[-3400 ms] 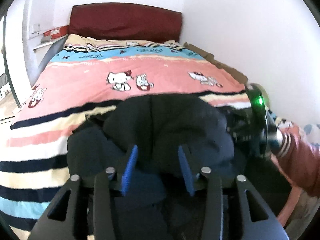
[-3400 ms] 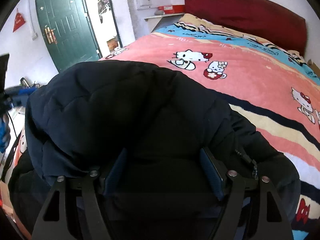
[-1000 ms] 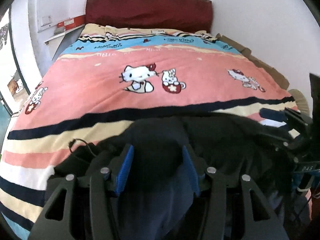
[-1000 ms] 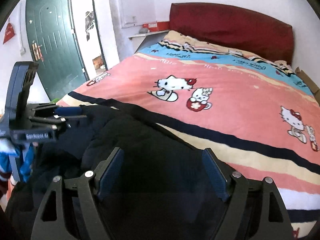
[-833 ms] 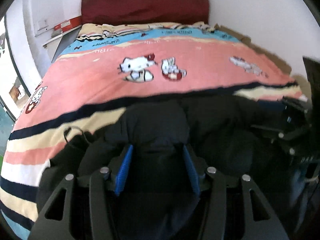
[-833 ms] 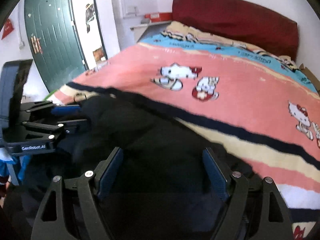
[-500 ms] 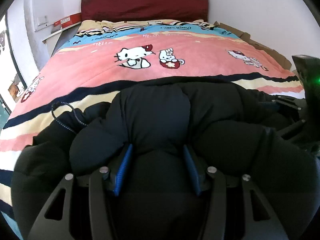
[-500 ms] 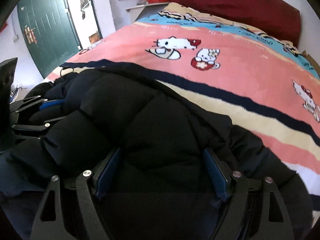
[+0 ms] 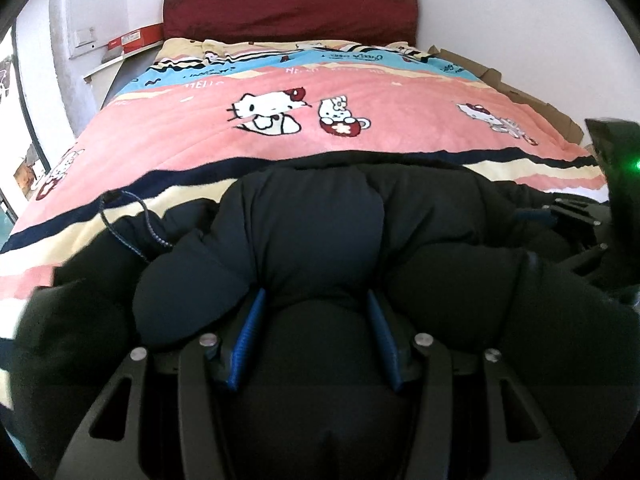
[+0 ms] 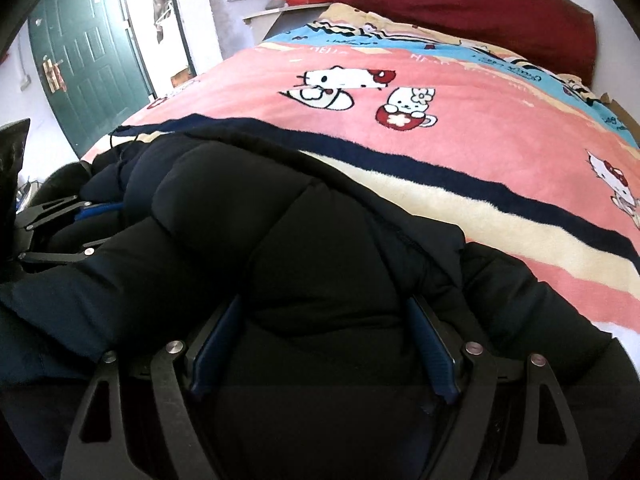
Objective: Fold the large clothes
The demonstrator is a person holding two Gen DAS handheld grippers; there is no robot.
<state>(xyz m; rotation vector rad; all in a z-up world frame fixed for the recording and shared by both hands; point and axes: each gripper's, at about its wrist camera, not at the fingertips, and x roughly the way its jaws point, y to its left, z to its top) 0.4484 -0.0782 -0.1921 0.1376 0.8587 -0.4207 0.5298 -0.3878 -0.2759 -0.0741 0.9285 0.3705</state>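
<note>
Left wrist view, left to right: white wall with switch plate (image 9: 85,38), upper left; striped cartoon-cat blanket (image 9: 400,120) across mid-frame; dark red headboard (image 9: 290,6) at top; black puffer jacket (image 9: 320,232) filling the lower half; right gripper (image 9: 576,232) at right edge. Left gripper (image 9: 314,336), bottom centre: jaws pinching a thick fold of jacket.

Right wrist view: green door (image 10: 86,56) upper left; jacket over the lower frame. Right gripper bottom centre: jaws set wide, padding bulging between them, clamped.
</note>
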